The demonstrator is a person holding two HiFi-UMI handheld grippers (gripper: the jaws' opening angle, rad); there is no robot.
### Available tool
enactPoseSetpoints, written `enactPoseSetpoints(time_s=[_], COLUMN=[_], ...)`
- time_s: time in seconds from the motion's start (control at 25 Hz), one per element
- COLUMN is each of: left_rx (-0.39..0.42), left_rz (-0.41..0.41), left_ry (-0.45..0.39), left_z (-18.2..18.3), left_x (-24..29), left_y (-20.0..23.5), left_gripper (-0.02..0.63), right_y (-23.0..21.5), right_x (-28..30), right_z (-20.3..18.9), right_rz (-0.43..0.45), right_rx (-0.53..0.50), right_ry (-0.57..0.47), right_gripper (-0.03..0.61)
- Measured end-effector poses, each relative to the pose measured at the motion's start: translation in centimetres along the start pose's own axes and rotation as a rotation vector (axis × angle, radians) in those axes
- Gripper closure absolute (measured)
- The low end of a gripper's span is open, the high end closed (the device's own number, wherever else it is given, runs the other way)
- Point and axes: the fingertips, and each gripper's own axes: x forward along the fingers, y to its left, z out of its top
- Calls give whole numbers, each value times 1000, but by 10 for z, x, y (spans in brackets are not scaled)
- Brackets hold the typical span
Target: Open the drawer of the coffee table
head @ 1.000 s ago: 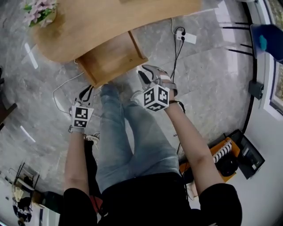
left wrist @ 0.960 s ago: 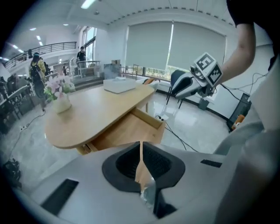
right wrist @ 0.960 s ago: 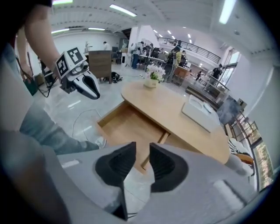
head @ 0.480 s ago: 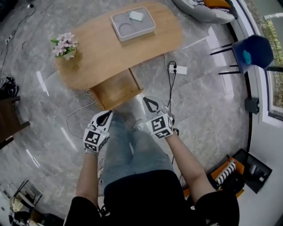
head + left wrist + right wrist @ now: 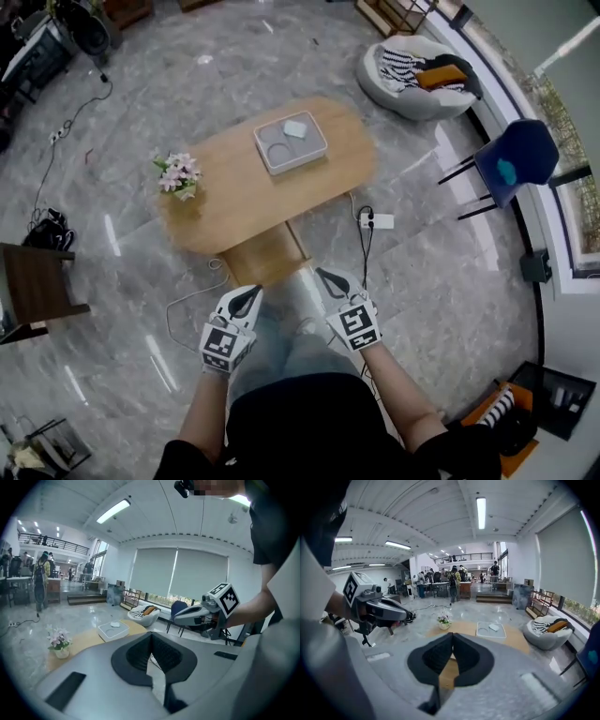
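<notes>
The coffee table [image 5: 230, 202] has a long oval top of light wood and stands level on the grey marble floor, just beyond the white power strip [image 5: 372, 221] in the head view. Its drawer [image 5: 262, 255], a shallow box of the same wood, is drawn out from under the table's near long edge. It lies open to the left of the power strip, near it but not touching.

Coffee table [image 5: 234, 202] & its drawer [image 5: 265, 255] are looking like light wood, smooth w/ a satin finish. Floor [image 5: 141, 112] is shining as polished grey marble-type stone, glossy w/ light streaks. Tray [image 5: 265, 155] is reading matt grey, prob. plastic. Left gripper [image 5: 251, 292] & right gripper [image 5: 325, 276] shells are showing matt grey plastic w/ black ribbed pads [image 5: 436, 656]. Beanbag [image 5: 386, 94] is looking like soft cloth.
</notes>
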Motion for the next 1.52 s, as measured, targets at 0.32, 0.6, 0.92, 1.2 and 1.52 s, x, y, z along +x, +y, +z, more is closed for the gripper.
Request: enactPoseSetpoints(time_s=[0.32,0.6,0.92,1.2,1.52], left_rx=[-44,-37,101,144,109], left_rz=[-14,31,23,22,33], left_ry=[-108,-166,-190,-208,-239], left_z=[105,155,194,209,213], left_x=[-36,-48,-51,-55,-63], left_y=[-23,-28,-48,-51,-38], left_gripper=[601,601,600,600,600], right_y=[5,-8,-9,-6,1], right_x=[-70,-107,-131,-135,-129], right_z=[93,133,162,180,190], right_rz=[-16,-28,-21,-19,-15], right_rx=[12,44,51,34,12], right_ry=[-126,-191,-250,-294,-291], right_gripper=[580,580,580,580,580])
